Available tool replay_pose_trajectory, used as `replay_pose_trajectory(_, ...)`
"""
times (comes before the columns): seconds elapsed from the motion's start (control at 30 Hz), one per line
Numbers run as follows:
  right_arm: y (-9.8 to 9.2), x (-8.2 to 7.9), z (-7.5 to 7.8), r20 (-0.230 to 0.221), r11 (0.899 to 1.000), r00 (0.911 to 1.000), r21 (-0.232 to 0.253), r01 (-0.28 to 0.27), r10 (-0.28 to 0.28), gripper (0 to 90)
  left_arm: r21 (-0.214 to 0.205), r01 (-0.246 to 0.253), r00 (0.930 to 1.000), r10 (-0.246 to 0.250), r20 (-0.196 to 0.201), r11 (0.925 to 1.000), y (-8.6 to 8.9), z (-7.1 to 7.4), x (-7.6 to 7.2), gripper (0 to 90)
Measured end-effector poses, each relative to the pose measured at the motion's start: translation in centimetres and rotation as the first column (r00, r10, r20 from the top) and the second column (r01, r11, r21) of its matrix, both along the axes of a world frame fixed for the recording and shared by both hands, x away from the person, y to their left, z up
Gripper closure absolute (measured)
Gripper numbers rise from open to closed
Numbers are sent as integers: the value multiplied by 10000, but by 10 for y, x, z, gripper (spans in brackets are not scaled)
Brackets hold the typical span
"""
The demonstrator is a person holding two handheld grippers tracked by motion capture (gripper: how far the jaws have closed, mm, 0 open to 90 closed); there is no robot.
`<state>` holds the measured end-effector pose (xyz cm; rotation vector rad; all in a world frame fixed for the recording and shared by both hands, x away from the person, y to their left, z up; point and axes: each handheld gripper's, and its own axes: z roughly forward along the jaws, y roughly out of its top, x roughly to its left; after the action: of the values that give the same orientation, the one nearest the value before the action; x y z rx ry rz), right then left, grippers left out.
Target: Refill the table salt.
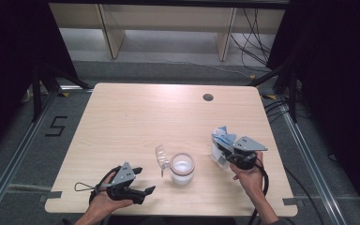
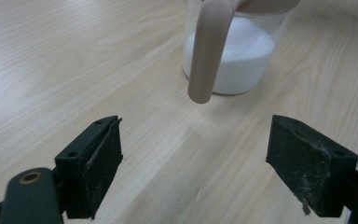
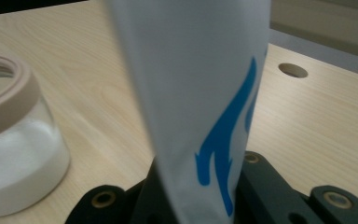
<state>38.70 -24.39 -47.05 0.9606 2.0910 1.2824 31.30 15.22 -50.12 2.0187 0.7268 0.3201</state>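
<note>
Forearms enter the high view; the left gripper point(image 1: 138, 180) idles beside the jar point(image 1: 182, 168). Left gripper view: jaws wide, empty, jar handle point(image 2: 208, 51) ahead between them. Right gripper view: jaws pinch the white-and-blue pouch point(image 3: 200, 102) upright, jar just left, presumably ready for pouring

Light wood desk point(image 1: 136, 112) w/ rounded corners, round cable hole point(image 1: 208, 97) near far edge. Grey floor point(image 1: 23, 154), black tape mark point(image 1: 56, 126) at left. Metal rails point(image 1: 309, 154) both sides. Dark curtains point(image 1: 9, 47) left & right. Pale wooden shelf unit point(image 1: 168, 23) at back, cables point(image 1: 255, 37) on floor at right. Light even, from above.
</note>
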Motion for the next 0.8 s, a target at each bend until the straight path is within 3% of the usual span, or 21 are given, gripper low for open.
replay_pose_trajectory(0.17, -11, 4, -2, -140, 9992, 9993, 178, 362, -360, 873, 9, -4, 10000, 4, 13, 10000, 0, 0, 0, 173)
replay_pose_trajectory(0.2, -11, 4, -3, -1, 9980, 9984, 249, 574, -574, 874, 11, 7, 10000, -7, 12, 10000, 0, 0, 0, 174)
replay_pose_trajectory(0.23, -14, 5, -3, 75, 9987, 9987, 35, 509, -510, 875, -53, -15, 10000, 15, -4, 10000, -1, 0, 0, 173)
replay_pose_trajectory(0.4, -18, 4, -1, -147, 9965, 9965, 139, 819, -817, 875, -80, -37, 10000, 37, -8, 10000, -1, 0, 0, 174)
replay_pose_trajectory(0.57, -24, 9, -2, 281, 9966, 9962, -20, 828, -827, 875, -77, -29, 10000, 29, 1, 10000, -1, 0, 0, 174)
replay_pose_trajectory(0.6, -23, 8, -3, 18, 9961, 9961, 93, 881, -881, 875, -77, -28, 10000, 28, 8, 10000, -1, 0, 0, 174)
replay_pose_trajectory(0.67, -26, 11, -4, 263, 9961, 9957, 114, 880, -883, 875, -72, -22, 10000, 22, 8, 10000, -1, 0, 0, 173)
replay_pose_trajectory(0.77, -25, 8, -6, -219, 9936, 9934, 92, 1128, -1126, 875, 227, 49, 10000, -51, 69, 9997, 1, 1, 0, 174)
replay_pose_trajectory(0.8, -26, 11, -7, -68, 9952, 9952, 41, 981, -981, 874, 225, 58, 10000, -60, 71, 9997, 1, 1, 1, 174)
